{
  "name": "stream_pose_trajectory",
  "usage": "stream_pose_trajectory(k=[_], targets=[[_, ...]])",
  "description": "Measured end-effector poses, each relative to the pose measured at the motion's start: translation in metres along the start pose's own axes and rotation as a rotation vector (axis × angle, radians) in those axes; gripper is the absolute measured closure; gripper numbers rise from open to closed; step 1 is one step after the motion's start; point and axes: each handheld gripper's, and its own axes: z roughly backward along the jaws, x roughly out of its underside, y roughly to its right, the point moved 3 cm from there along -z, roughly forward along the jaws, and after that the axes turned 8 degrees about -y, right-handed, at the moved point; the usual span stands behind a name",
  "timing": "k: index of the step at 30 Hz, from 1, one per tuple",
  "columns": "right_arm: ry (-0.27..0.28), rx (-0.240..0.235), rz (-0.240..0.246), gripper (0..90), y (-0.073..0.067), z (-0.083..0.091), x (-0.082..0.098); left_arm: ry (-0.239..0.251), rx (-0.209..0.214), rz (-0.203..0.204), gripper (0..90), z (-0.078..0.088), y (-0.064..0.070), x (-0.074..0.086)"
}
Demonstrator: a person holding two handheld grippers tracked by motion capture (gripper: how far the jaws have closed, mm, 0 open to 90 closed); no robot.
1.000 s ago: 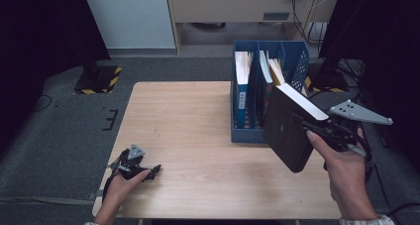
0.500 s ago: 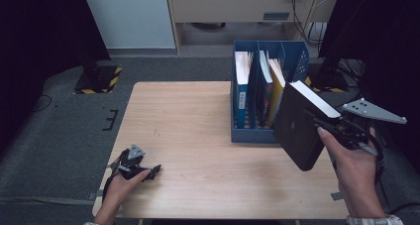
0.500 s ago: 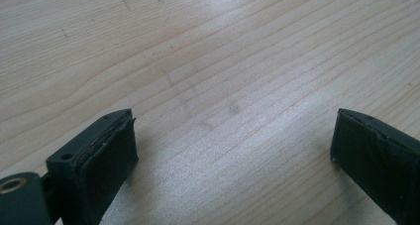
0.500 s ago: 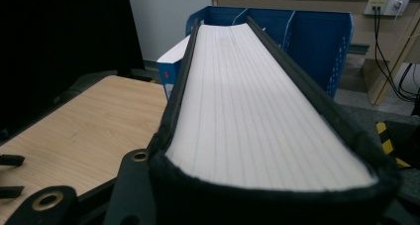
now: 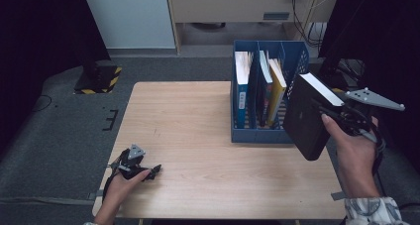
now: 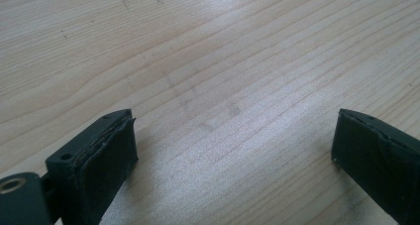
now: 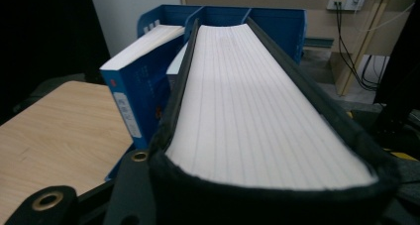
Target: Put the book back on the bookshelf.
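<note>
A thick black book (image 5: 307, 118) with white page edges hangs tilted in the air off the table's right side, just right of the blue file rack (image 5: 257, 136). My right gripper (image 5: 333, 113) is shut on it, clamping both covers. In the right gripper view the book's pages (image 7: 247, 101) run away from the jaws toward the rack (image 7: 277, 17). My left gripper (image 5: 148, 171) lies on the wooden table (image 5: 188, 121) near its front left corner. Its pads (image 6: 109, 155) stand wide apart, open over bare wood.
The rack holds several upright books, among them a blue one (image 5: 241, 93) at its left and a yellow one (image 5: 277, 93) at its right. Dark floor surrounds the table. A cabinet and cables (image 5: 307, 7) stand behind the rack.
My right hand has carried the black book to the right, away from the rack's front and past the table's right edge. The left gripper has stayed put.
</note>
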Motion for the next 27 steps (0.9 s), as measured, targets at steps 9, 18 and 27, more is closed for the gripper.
stream_pose_trajectory(k=[9,18,27], targets=[[0.009,0.039,-0.019,53.6,0.009,-0.024,-0.009,-0.002,0.000,-0.004,2.9,0.000,0.000,0.000],[0.014,0.073,-0.031,53.7,0.015,-0.043,-0.016,-0.004,-0.001,-0.006,2.9,0.000,0.000,0.000],[0.012,0.090,-0.041,53.7,0.018,-0.058,-0.026,-0.004,0.000,-0.007,2.9,0.000,0.000,0.000]])
